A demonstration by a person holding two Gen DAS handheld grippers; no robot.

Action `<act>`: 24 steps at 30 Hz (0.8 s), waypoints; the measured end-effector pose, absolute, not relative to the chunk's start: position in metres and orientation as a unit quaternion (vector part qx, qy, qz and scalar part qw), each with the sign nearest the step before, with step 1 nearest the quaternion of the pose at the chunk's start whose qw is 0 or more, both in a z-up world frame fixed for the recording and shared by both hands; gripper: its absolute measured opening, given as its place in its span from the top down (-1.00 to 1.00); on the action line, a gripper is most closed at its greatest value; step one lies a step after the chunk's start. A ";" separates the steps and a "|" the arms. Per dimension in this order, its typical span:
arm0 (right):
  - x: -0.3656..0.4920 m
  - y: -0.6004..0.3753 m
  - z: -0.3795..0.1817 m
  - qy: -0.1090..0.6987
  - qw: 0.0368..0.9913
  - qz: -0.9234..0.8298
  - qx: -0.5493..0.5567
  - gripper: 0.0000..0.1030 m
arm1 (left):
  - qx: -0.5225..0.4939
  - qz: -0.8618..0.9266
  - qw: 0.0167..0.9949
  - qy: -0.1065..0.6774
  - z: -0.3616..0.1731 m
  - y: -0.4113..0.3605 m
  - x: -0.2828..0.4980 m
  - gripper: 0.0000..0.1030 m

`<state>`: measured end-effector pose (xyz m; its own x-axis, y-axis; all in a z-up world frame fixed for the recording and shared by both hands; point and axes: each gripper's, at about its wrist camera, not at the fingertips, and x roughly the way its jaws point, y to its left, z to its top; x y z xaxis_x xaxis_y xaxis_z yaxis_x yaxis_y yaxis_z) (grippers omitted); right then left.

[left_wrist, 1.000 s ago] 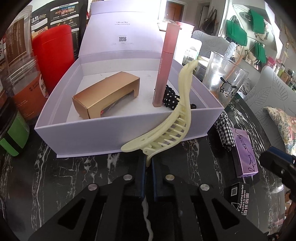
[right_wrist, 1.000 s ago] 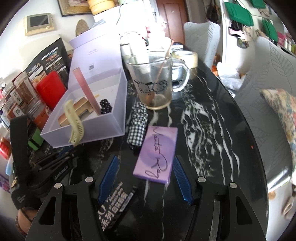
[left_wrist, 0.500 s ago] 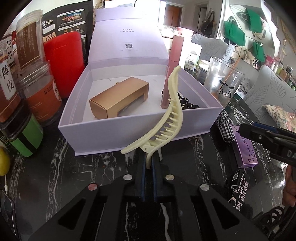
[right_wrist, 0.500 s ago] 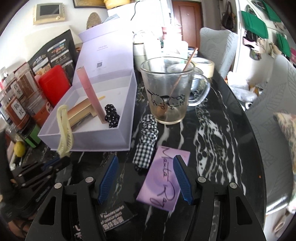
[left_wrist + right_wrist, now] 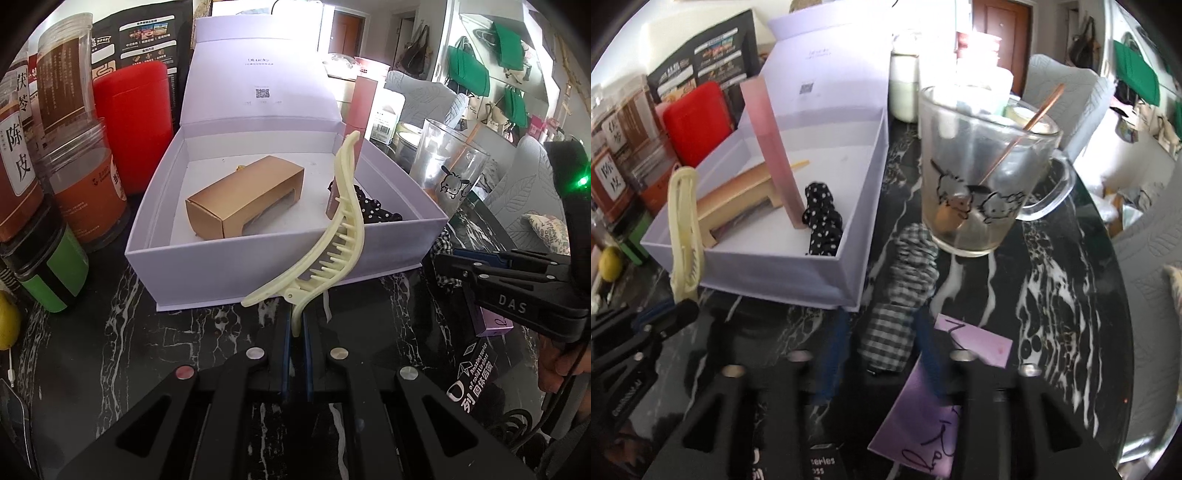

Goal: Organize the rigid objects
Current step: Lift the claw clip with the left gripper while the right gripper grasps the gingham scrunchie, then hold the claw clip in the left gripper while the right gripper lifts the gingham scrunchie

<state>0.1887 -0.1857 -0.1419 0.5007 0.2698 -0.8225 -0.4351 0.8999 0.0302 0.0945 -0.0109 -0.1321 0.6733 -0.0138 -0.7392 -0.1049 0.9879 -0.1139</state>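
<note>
Honestly the step in hand looked like a 2-handed one: the left hand-held gripper (image 5: 295,332) was clamped tight on the tail of the cream hair claw (image 5: 332,236), holding it up just in front of the near wall of the open lilac box (image 5: 258,273), while the right hand-held gripper (image 5: 882,347) had just been closing its jaws around the checked scrunchie (image 5: 901,295) lying on the black marble bench (image 5: 1052,295) beside the box. From the blurry right wrist view I couldn't tell if the blue pads were actually pressing the fabric yet or just flanking it. To do it well, I'd say carry the claw over the wall before letting go, and drop it in the open floor space at the front, since the tall pink tube (image 5: 775,155) was leaning in there and looked easy to knock. The scrunchie is soft, so grab it mid-body and lift clear of the purple card box (image 5: 923,417) it sat right next to. Counts: 1 lilac box, 1 gold carton (image 5: 243,203) and 1 pink tube and 1 black dotted scrunchie (image 5: 822,225) inside it, 1 hair claw, 1 checked scrunchie, 1 purple card box, 1 glass mug (image 5: 979,177) with a stirrer, 1 red canister (image 5: 136,125).
</note>
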 end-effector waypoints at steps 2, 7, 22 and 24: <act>0.188 -0.186 -0.141 0.454 0.862 0.204 -0.092 0.63 | -0.075 0.025 0.911 0.404 -0.131 -0.009 0.093 0.88; 0.180 -0.190 -0.131 0.448 0.869 0.195 -0.075 0.82 | -0.072 0.022 0.912 0.403 -0.128 -0.007 0.088 0.88; 0.123 -0.199 -0.111 0.439 0.872 0.214 -0.038 0.95 | -0.067 0.021 0.910 0.410 -0.122 0.007 0.045 0.88; 0.116 -0.196 -0.110 0.441 0.869 0.222 -0.036 0.95 | -0.062 0.022 0.909 0.412 -0.124 0.008 0.041 0.88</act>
